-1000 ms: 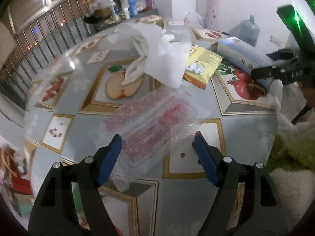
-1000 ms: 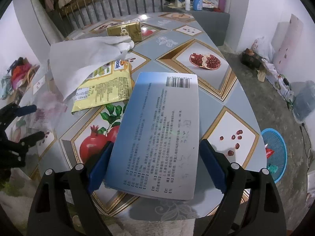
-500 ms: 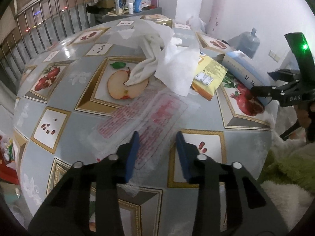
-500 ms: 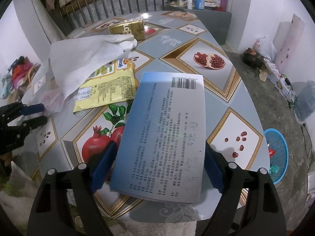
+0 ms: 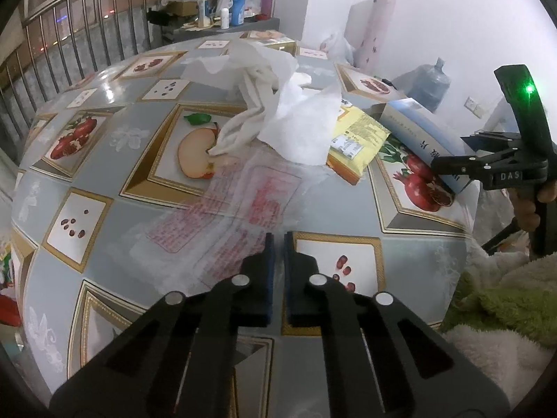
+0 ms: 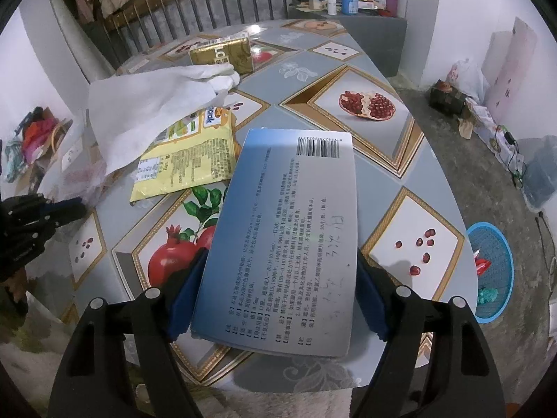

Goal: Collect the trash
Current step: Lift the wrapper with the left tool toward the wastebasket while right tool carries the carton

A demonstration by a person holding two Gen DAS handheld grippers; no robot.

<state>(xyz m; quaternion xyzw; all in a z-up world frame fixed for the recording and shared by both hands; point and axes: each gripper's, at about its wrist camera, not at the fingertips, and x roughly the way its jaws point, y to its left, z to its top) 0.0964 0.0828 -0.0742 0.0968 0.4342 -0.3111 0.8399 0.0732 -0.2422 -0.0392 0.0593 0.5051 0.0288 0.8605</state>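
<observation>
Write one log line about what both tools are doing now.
left tool: shut on plastic wrapper | right tool: shut on blue box | table: trash remains

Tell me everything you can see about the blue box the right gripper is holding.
The box is a flat, pale blue-to-white carton, apparently cardboard, with dense printed text, a barcode at its far end and some handwriting. The right gripper clamps its near end by the long edges. It sits tilted over the table, far end toward the yellow packet.
</observation>
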